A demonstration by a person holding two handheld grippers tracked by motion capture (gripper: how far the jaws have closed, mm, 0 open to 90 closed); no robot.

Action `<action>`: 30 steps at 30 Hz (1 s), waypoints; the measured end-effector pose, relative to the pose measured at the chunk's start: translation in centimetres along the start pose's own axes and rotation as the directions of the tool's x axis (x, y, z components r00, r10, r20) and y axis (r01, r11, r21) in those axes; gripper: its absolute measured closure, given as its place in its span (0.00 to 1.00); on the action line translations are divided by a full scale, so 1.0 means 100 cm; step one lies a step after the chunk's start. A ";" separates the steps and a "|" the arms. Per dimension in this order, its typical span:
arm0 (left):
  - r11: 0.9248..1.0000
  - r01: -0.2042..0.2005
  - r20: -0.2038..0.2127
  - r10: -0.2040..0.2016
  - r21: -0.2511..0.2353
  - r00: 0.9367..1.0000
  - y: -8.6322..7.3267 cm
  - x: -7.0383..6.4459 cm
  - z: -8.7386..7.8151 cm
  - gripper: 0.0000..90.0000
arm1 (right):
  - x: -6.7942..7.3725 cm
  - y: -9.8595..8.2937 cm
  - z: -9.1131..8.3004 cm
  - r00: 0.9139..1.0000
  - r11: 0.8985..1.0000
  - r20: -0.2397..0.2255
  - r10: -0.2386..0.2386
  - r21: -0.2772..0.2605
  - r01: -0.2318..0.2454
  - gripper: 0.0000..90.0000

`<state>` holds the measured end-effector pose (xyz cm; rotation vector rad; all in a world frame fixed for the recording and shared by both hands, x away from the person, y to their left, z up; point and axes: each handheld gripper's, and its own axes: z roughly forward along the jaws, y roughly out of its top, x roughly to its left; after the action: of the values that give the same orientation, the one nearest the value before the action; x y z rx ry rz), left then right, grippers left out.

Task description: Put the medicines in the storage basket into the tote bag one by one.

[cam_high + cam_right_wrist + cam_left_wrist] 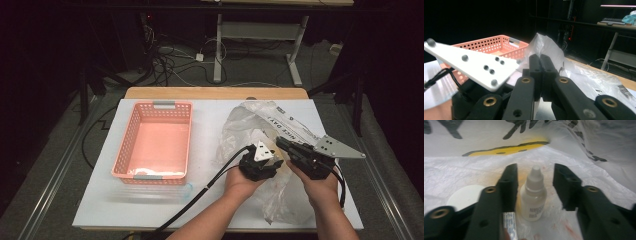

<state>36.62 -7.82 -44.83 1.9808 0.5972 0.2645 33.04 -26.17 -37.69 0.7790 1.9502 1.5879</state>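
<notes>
A translucent white plastic bag (260, 122) with black print lies crumpled on the right half of the table. My left gripper (261, 166) reaches into its mouth. Inside, in the left gripper view, a small white dropper bottle (533, 197) stands upright between the open jaws of my left gripper (535, 167), apart from both. A yellow face print (509, 148) shows through the film behind it. My right gripper (281, 144) is shut (540, 62) on the bag's edge (544, 45) and holds it up. The left gripper's grey plate (474, 65) sits close at its left.
An empty pink perforated basket (155, 142) stands on the left half of the white table (210, 130). Inside the bag, a white round lid-like thing (464, 196) and a foil strip (509, 225) lie by the left jaw. Cables and desk legs (218, 50) are beyond the table.
</notes>
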 end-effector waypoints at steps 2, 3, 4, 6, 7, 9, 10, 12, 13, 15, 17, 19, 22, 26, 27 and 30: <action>1.000 0.014 0.011 -0.014 -0.010 1.000 -0.002 0.000 -0.008 0.55 | 0.000 0.000 0.001 1.000 1.000 -0.004 -0.004 0.002 0.004 1.00; 1.000 0.010 0.014 -0.010 -0.015 1.000 -0.003 -0.001 -0.012 0.54 | 0.001 -0.001 0.001 1.000 1.000 -0.005 -0.003 0.003 0.003 1.00; 1.000 0.001 0.012 -0.001 -0.016 1.000 -0.004 -0.002 -0.018 0.53 | 0.001 -0.001 0.001 1.000 1.000 -0.006 -0.004 0.003 0.004 1.00; 1.000 -0.005 0.012 0.006 -0.016 1.000 -0.009 -0.002 -0.030 0.51 | 0.001 0.000 0.001 1.000 1.000 -0.004 0.000 0.006 0.000 1.00; 1.000 -0.009 0.008 0.009 -0.015 1.000 -0.013 -0.002 -0.036 0.49 | 0.002 0.000 0.001 1.000 1.000 -0.004 0.001 0.006 0.000 1.00; 1.000 -0.003 -0.001 0.003 -0.007 1.000 -0.021 -0.001 -0.049 0.48 | 0.002 0.000 0.001 1.000 1.000 -0.003 0.001 0.006 -0.001 1.00; 1.000 0.003 -0.003 -0.003 -0.004 1.000 -0.026 0.000 -0.055 0.47 | 0.002 0.000 0.001 1.000 1.000 -0.002 0.003 0.007 -0.003 1.00; 1.000 0.015 -0.019 -0.014 0.019 1.000 -0.037 0.001 -0.067 0.44 | 0.002 0.000 0.001 1.000 1.000 0.000 0.000 0.006 0.000 1.00; 0.999 0.025 -0.021 -0.025 0.031 0.999 -0.042 0.002 -0.072 0.42 | 0.002 0.000 0.001 1.000 1.000 -0.001 -0.002 0.005 0.002 1.00; 0.997 0.041 -0.043 -0.038 0.060 0.998 -0.054 0.004 -0.082 0.40 | 0.002 0.000 0.001 1.000 1.000 -0.001 -0.005 0.002 0.005 1.00; 0.994 0.061 -0.060 -0.055 0.092 0.997 -0.064 0.006 -0.089 0.36 | 0.003 0.001 0.001 1.000 1.000 -0.001 -0.003 0.005 0.003 1.00; 0.990 0.088 -0.080 -0.079 0.113 0.994 -0.073 0.010 -0.094 0.33 | 0.003 0.001 0.002 1.000 1.000 -0.001 -0.007 0.004 0.007 1.00; 0.979 0.145 -0.099 -0.132 0.145 0.986 -0.080 0.018 -0.096 0.28 | 0.004 0.000 0.002 1.000 1.000 -0.002 -0.005 0.011 0.005 1.00; 0.965 0.187 -0.143 -0.162 0.185 0.976 -0.082 0.031 -0.090 0.21 | 0.005 0.000 0.002 1.000 1.000 -0.002 -0.007 0.014 0.007 1.00; 0.961 0.203 -0.149 -0.177 0.187 0.973 -0.082 0.035 -0.087 0.21 | 0.005 0.000 0.003 1.000 1.000 -0.003 -0.009 0.012 0.009 1.00; 0.955 0.230 -0.184 -0.196 0.186 0.963 -0.076 0.044 -0.080 0.21 | 0.004 0.000 0.002 1.000 1.000 -0.002 -0.009 0.013 0.009 1.00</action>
<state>34.69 3.49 -48.11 2.0830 0.9726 0.2403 32.90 -25.72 -37.79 0.7735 1.9641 1.5732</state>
